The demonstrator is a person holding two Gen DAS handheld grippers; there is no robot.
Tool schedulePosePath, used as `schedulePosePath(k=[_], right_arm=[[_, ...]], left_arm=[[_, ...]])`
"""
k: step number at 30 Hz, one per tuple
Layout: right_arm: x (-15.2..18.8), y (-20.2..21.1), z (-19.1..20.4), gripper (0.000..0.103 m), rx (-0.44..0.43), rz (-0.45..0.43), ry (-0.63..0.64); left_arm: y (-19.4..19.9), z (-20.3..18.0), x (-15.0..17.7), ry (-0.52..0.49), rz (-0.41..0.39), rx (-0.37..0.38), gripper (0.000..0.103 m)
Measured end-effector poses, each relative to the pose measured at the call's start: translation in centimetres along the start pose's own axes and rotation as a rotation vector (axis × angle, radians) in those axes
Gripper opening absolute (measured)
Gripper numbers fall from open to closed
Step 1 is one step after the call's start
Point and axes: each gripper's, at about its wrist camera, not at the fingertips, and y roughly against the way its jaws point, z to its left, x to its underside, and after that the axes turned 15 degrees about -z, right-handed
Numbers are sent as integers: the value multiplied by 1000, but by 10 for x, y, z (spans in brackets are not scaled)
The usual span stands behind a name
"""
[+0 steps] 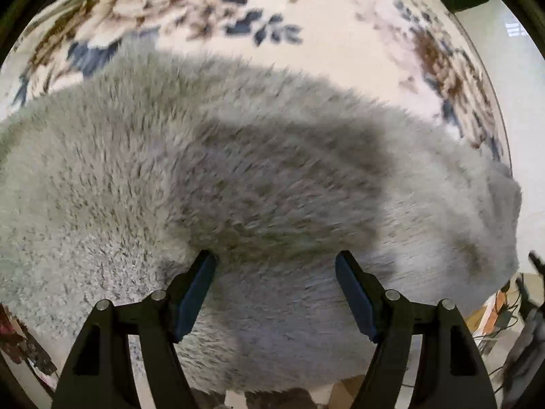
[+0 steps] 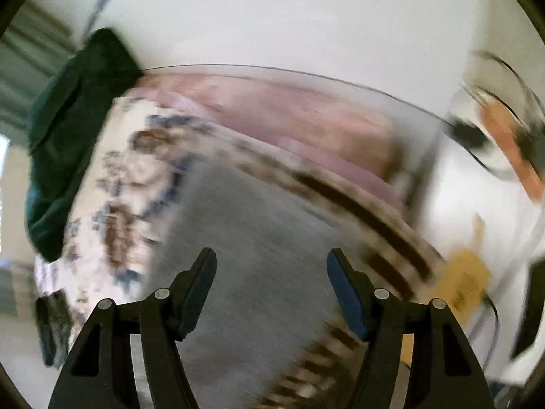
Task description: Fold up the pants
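Observation:
The pants point(image 1: 211, 184) are grey and fuzzy. They lie spread across the flower-patterned cloth point(image 1: 323, 41) and fill most of the left wrist view. My left gripper point(image 1: 276, 266) is open and empty, close above the pants. In the blurred right wrist view the grey pants point(image 2: 252, 238) lie below my right gripper point(image 2: 271, 266), which is open and empty.
A dark green cloth point(image 2: 75, 129) lies at the left edge of the flowered cloth point(image 2: 126, 184). A pink folded fabric point(image 2: 289, 116) lies beyond the pants. The surface's edge point(image 1: 490, 78) runs at the right, with cables and clutter point(image 1: 504, 310) below it.

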Motion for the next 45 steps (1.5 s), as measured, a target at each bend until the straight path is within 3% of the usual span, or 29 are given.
schedulePosePath(k=[3, 6, 8, 9, 10, 12, 20, 22, 24, 25, 27, 28, 32, 35, 40, 43, 45], right_arm=[[-21, -45, 48, 70, -5, 62, 98], [-34, -101, 84, 70, 46, 139, 208], [-32, -136, 98, 65, 130, 199, 291], [-28, -142, 100, 32, 160, 210, 323], [-24, -150, 104, 11, 202, 216, 367], [-20, -150, 106, 10, 238, 195, 420], [-32, -85, 132, 9, 144, -22, 515], [-36, -91, 144, 9, 137, -22, 538], [-38, -112, 147, 12, 111, 51, 526], [-37, -123, 146, 16, 94, 103, 508], [-37, -140, 135, 51, 93, 178, 455], [-41, -130, 127, 63, 94, 141, 421], [-44, -57, 80, 64, 81, 11, 275], [-26, -13, 31, 64, 77, 12, 125], [22, -11, -36, 61, 46, 113, -110], [34, -18, -52, 57, -32, 78, -230], [35, -26, -49, 52, -58, 58, -235]], left_arm=[[13, -23, -9, -24, -33, 13, 71], [15, -51, -18, -63, -61, 31, 71], [12, -62, -22, -78, -69, 47, 71], [10, -69, -24, -83, -71, 55, 71], [9, -75, -23, -86, -72, 60, 71], [6, -83, -23, -88, -68, 72, 71], [1, -81, -12, -62, -40, 71, 71], [2, -79, -11, -55, -35, 66, 71], [1, -77, -11, -53, -38, 59, 71], [1, -76, -11, -54, -38, 57, 71], [1, -75, -12, -48, -35, 60, 71], [2, -74, -13, -47, -35, 62, 71], [7, -74, -13, -76, -45, 72, 71], [1, -69, -6, -87, -20, 73, 71], [-26, -55, 15, -86, 62, 32, 71], [-33, -53, 21, -102, 68, 23, 71], [-35, -55, 21, -112, 71, 18, 71]])
